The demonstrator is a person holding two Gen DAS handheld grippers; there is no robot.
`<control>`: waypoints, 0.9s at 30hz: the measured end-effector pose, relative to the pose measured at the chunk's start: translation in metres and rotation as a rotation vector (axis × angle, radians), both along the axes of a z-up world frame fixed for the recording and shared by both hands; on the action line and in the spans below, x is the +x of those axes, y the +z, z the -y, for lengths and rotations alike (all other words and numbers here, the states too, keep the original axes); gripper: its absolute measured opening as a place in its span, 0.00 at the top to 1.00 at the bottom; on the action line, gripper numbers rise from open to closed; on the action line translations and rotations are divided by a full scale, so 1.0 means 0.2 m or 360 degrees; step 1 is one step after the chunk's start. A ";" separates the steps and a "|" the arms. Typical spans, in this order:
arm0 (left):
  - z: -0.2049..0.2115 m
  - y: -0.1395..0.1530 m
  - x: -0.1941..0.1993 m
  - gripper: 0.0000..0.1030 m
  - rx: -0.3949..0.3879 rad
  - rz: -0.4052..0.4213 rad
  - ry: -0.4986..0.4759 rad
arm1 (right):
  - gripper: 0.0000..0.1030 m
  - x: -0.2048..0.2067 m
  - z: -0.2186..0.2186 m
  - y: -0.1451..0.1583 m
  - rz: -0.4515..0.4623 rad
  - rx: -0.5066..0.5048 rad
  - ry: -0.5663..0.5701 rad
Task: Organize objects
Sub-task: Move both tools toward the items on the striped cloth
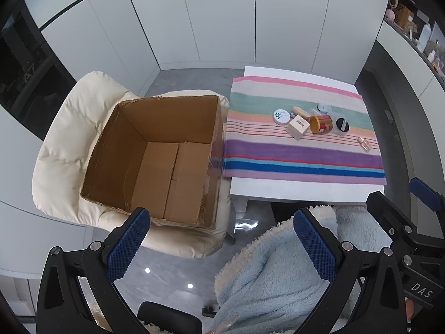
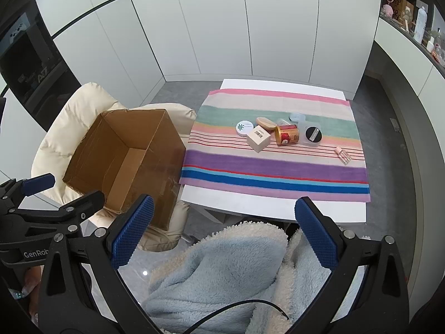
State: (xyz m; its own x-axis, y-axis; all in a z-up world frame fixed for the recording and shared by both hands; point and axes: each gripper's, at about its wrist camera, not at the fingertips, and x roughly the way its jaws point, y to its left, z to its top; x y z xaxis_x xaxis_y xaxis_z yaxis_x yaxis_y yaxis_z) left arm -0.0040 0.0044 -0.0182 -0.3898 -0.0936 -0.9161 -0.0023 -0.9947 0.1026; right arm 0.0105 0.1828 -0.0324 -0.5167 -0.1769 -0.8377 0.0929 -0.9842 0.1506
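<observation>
Small items lie clustered on a striped cloth (image 2: 272,169) on a white table (image 2: 250,208): a white round tin (image 2: 244,128), a white cube box (image 2: 258,138), a gold-lidded red jar (image 2: 286,135) on its side, a tan oval case (image 2: 265,122), a clear case with a black disc (image 2: 313,135) and a small pink bottle (image 2: 342,154). An open, empty cardboard box (image 1: 155,156) sits on a cream chair (image 1: 61,150) left of the table. My left gripper (image 1: 222,245) and right gripper (image 2: 225,231) are both open and empty, held well short of the table.
A light blue fleece garment (image 2: 222,272) lies below both grippers. White cabinet doors (image 2: 208,27) line the back wall. Shelves with clutter (image 2: 411,16) are at the upper right. Grey floor (image 1: 167,278) surrounds the chair and table.
</observation>
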 end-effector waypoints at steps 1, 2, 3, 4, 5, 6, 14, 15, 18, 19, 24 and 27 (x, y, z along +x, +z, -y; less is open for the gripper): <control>0.00 0.00 0.00 0.00 0.0001 0.0002 0.0000 | 0.00 0.00 0.00 0.00 0.0001 -0.0001 0.0000; 0.00 0.00 0.00 0.00 0.0004 0.0006 0.0001 | 0.00 0.00 0.00 0.00 0.0002 -0.0001 -0.0001; 0.00 -0.01 0.00 0.00 0.0008 0.0008 0.0002 | 0.00 0.00 0.00 0.00 0.0001 -0.0002 0.0000; 0.00 -0.01 0.00 0.00 0.0011 0.0013 0.0004 | 0.00 0.00 0.00 0.00 0.0001 -0.0002 0.0001; 0.00 -0.01 0.00 0.00 0.0013 0.0017 0.0004 | 0.00 0.00 0.00 0.00 0.0003 -0.0002 0.0001; 0.00 -0.01 0.00 0.00 0.0014 0.0020 0.0003 | 0.00 0.00 0.00 0.00 0.0002 -0.0002 0.0000; -0.01 -0.01 0.00 0.00 0.0007 0.0016 0.0001 | 0.00 0.00 0.00 0.00 0.0003 -0.0002 0.0000; -0.01 -0.01 0.00 0.00 0.0007 0.0014 0.0001 | 0.00 0.00 0.00 0.00 0.0003 -0.0002 0.0000; -0.01 -0.01 0.00 0.00 0.0006 0.0014 0.0000 | 0.00 0.00 0.00 0.00 0.0003 -0.0001 0.0000; -0.01 -0.01 0.00 0.00 0.0006 0.0014 -0.0001 | 0.00 0.00 0.00 0.00 0.0003 -0.0002 0.0000; -0.01 -0.01 0.00 0.00 0.0005 0.0010 0.0001 | 0.00 -0.01 0.00 0.00 0.0003 -0.0003 0.0001; -0.02 -0.02 -0.01 0.00 0.0004 0.0013 -0.0003 | 0.00 -0.01 -0.01 0.00 0.0002 -0.0001 0.0000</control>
State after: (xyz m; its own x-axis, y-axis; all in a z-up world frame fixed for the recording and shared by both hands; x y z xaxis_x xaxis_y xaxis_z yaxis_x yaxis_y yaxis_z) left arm -0.0050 0.0077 -0.0218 -0.3822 -0.0904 -0.9196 -0.0052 -0.9950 0.1000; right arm 0.0090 0.1843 -0.0333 -0.5157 -0.1775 -0.8382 0.0925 -0.9841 0.1515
